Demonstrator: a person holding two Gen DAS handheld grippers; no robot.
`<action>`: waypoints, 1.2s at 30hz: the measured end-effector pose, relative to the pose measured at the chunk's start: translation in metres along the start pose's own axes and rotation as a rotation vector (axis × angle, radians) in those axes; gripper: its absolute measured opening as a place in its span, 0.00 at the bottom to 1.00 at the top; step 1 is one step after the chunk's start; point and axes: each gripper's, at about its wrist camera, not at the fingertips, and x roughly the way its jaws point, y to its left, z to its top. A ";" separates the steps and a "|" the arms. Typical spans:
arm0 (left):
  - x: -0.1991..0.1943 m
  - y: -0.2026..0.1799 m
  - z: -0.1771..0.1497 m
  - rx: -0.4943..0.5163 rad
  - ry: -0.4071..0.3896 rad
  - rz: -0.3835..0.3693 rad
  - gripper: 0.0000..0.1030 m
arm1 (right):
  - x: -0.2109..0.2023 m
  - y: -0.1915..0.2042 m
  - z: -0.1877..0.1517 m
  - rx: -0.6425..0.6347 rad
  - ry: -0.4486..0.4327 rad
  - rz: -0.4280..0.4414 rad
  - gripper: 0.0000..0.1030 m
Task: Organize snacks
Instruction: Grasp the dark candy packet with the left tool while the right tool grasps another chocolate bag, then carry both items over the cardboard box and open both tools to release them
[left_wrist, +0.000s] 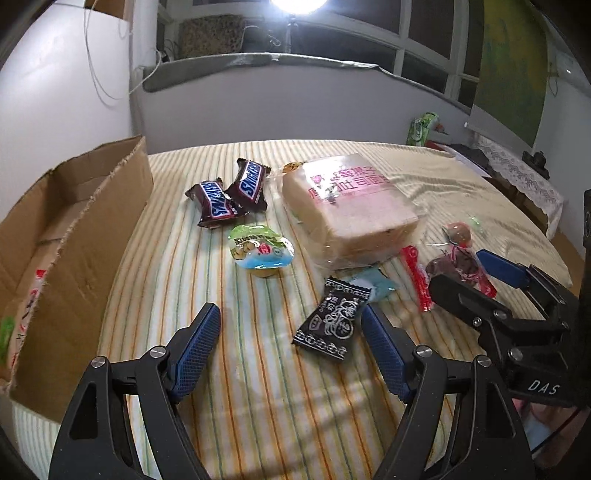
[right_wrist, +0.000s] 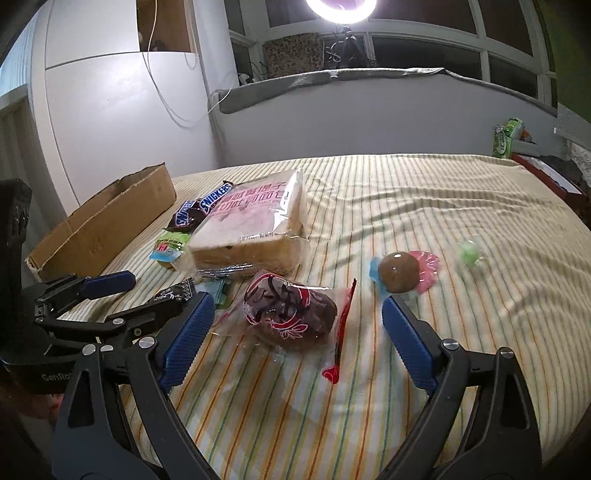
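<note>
Snacks lie on a striped bed sheet (left_wrist: 258, 387). My left gripper (left_wrist: 291, 310) is open just above the sheet, and a black candy wrapper (left_wrist: 330, 325) lies between its fingers, close to the right pad. Farther off are a green-lidded jelly cup (left_wrist: 260, 251), two Snickers bars (left_wrist: 229, 195) and a bagged bread loaf (left_wrist: 347, 206). My right gripper (right_wrist: 297, 302) is open around a dark red snack packet (right_wrist: 288, 314), its pads apart from it. A red stick pack (right_wrist: 341, 325) lies beside the packet. A brown round jelly (right_wrist: 400, 271) and a green candy (right_wrist: 469, 253) sit beyond.
An open cardboard box (left_wrist: 92, 229) stands at the left edge of the bed, with packets inside. The left gripper (right_wrist: 159, 291) shows at the left of the right wrist view. A green pack (right_wrist: 508, 138) and a red box sit beyond the far right corner.
</note>
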 end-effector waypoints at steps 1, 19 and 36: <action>0.000 -0.001 -0.001 0.007 0.001 0.001 0.74 | 0.000 0.000 -0.001 -0.002 0.001 0.002 0.91; -0.011 -0.004 0.001 0.042 -0.024 -0.015 0.23 | -0.020 0.009 -0.001 -0.033 -0.024 0.021 0.51; -0.043 -0.005 0.010 0.045 -0.086 0.045 0.23 | -0.039 0.003 -0.004 0.002 -0.056 0.004 0.51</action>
